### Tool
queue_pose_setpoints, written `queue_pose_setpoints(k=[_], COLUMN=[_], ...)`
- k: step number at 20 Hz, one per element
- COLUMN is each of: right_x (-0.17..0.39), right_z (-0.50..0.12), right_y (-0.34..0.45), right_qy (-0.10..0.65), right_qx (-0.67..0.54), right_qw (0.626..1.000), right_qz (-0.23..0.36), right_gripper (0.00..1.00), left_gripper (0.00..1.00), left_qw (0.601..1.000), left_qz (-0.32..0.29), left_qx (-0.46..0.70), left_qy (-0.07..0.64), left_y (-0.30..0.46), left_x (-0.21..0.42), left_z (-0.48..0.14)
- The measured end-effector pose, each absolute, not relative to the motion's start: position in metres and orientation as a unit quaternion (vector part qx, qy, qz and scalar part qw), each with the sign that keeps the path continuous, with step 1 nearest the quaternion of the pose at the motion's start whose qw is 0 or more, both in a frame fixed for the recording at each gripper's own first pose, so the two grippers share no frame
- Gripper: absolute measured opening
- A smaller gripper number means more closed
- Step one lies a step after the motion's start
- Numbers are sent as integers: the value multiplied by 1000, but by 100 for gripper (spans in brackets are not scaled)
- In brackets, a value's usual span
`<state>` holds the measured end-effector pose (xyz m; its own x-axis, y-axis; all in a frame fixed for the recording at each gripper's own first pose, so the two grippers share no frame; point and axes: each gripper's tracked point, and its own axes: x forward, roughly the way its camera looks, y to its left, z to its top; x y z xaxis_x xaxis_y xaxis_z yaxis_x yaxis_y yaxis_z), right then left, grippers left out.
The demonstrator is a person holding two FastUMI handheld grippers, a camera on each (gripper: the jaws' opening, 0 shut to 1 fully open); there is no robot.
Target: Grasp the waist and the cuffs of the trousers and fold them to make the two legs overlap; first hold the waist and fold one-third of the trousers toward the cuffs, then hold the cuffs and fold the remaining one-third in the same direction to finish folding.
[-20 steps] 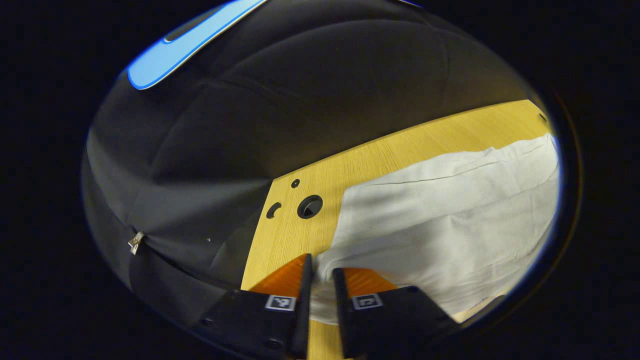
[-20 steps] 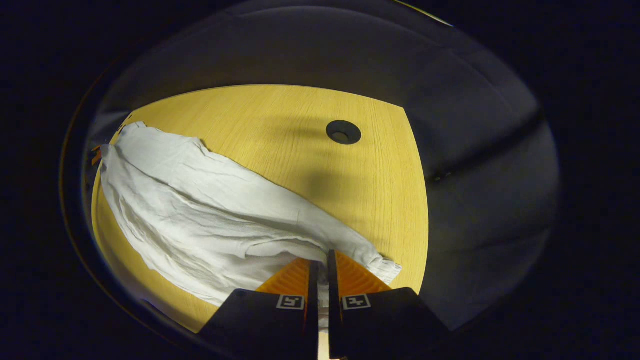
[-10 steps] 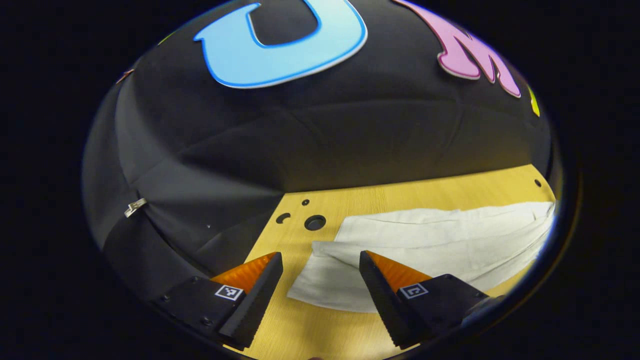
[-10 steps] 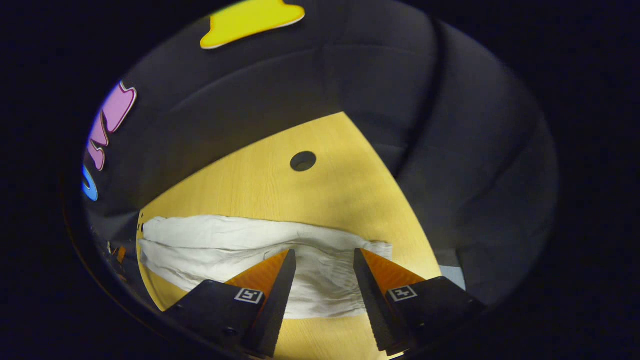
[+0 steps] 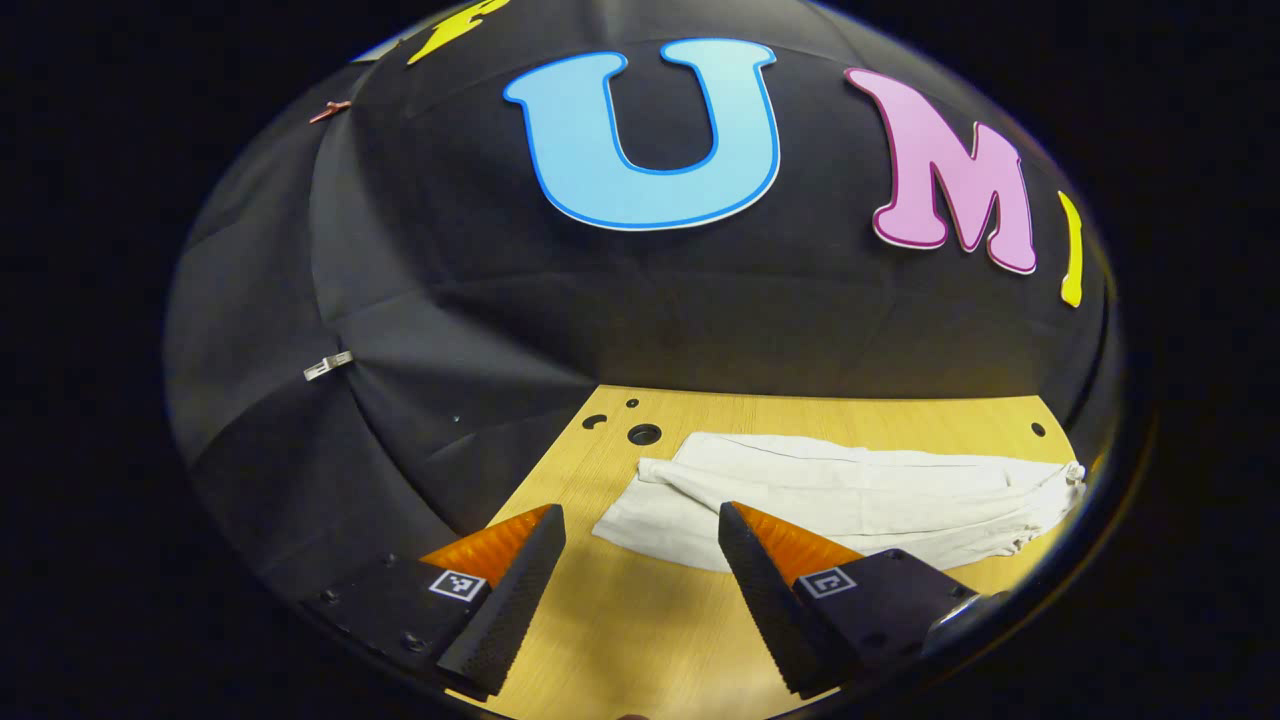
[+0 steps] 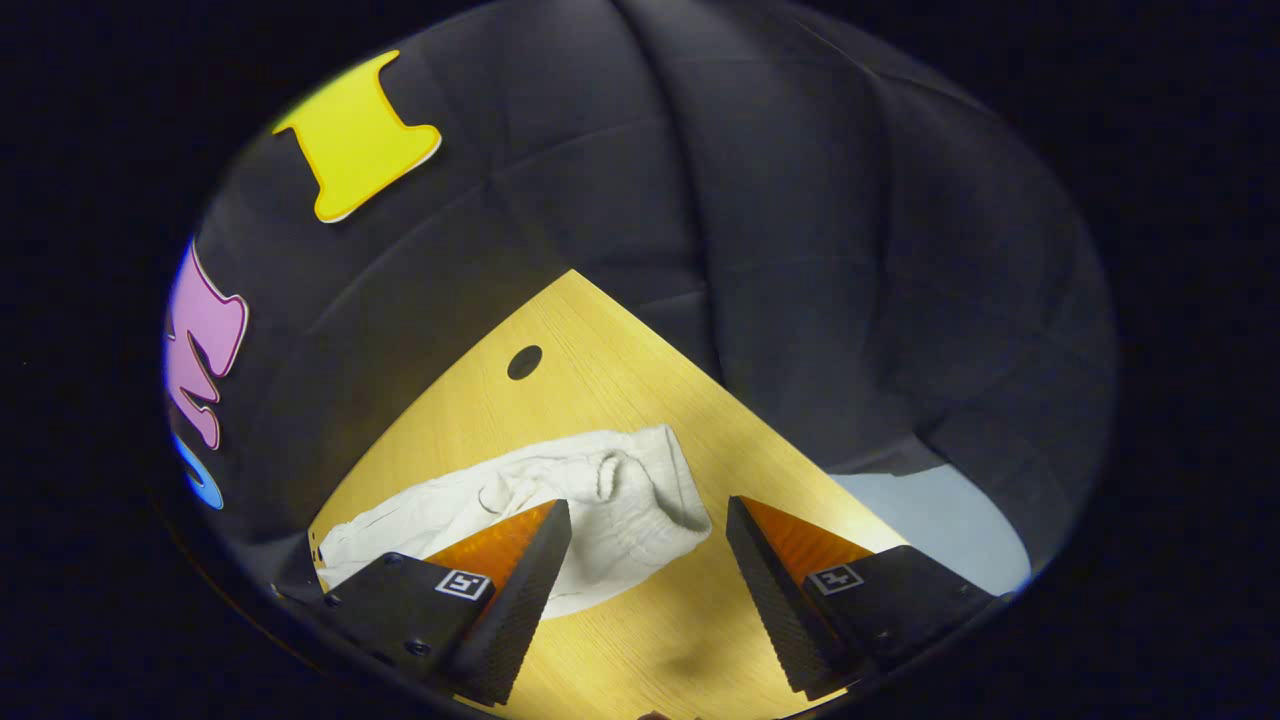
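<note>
White trousers (image 5: pixel 850 495) lie flat on the wooden table (image 5: pixel 640 640), folded lengthwise into one long strip. In the left gripper view their cuff end sits near me and the bunched waist (image 5: pixel 1050 485) is at the far right. My left gripper (image 5: pixel 640 525) hangs open above the table, just short of the cuff end, with nothing between its fingers. In the right gripper view the gathered waist end (image 6: pixel 640 490) lies just ahead of my right gripper (image 6: pixel 648 515), which is open and holds nothing. The trousers (image 6: pixel 450 520) run off to the left behind its left finger (image 6: pixel 510 570).
Round cable holes (image 5: pixel 643 434) pierce the table near the far left corner, and another hole (image 6: pixel 524 361) shows in the right gripper view. The table's right edge (image 6: pixel 780 450) drops to a pale floor (image 6: pixel 940 520). Black cloth walls close the booth behind.
Both grippers went from shut on the trousers to open, let the cloth drop flat, and have pulled back and up from it. The trousers now lie as a narrow strip.
</note>
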<state>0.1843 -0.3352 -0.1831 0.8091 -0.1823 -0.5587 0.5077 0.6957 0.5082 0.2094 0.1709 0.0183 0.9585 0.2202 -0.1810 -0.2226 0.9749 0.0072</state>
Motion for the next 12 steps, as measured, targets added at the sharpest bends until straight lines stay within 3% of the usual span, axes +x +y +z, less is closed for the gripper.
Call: queue_pose_setpoints(k=[6, 12], right_x=[199, 207], right_z=[-214, -220], right_y=[-329, -335], right_qy=[224, 209], right_qx=[368, 352], right_qw=[873, 875], right_qz=[-230, -258], right_gripper=[99, 99], left_gripper=[98, 96], left_qw=[977, 971], left_qz=[146, 165], left_qx=[-107, -88], left_qy=[109, 147], left_y=[160, 148], left_x=[157, 140], left_z=[-11, -51])
